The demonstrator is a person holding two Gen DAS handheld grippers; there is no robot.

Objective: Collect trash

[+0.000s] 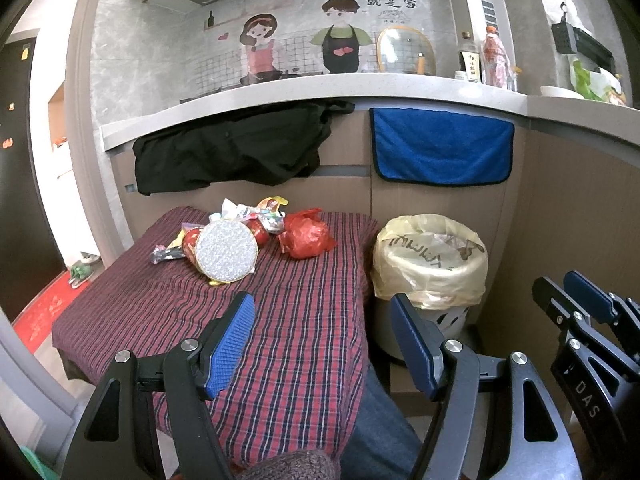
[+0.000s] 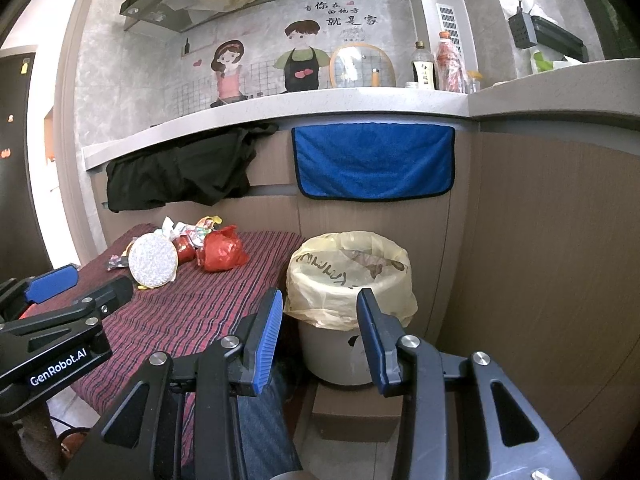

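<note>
A heap of trash lies at the far end of a small table with a red plaid cloth (image 1: 280,312): a red can with a round silver end (image 1: 226,250), a crumpled red plastic bag (image 1: 305,233) and colourful wrappers (image 1: 256,212). A bin lined with a yellowish bag (image 1: 430,258) stands right of the table. My left gripper (image 1: 324,344) is open and empty above the table's near end. My right gripper (image 2: 320,340) is open and empty in front of the bin (image 2: 352,276). The heap also shows in the right wrist view (image 2: 192,250).
A kitchen counter (image 1: 320,88) runs behind the table, with a black cloth (image 1: 232,148) and a blue towel (image 1: 440,146) hanging from it. Bottles (image 1: 492,56) and a pot lid stand on the counter. A wooden panel wall (image 2: 560,260) is at right.
</note>
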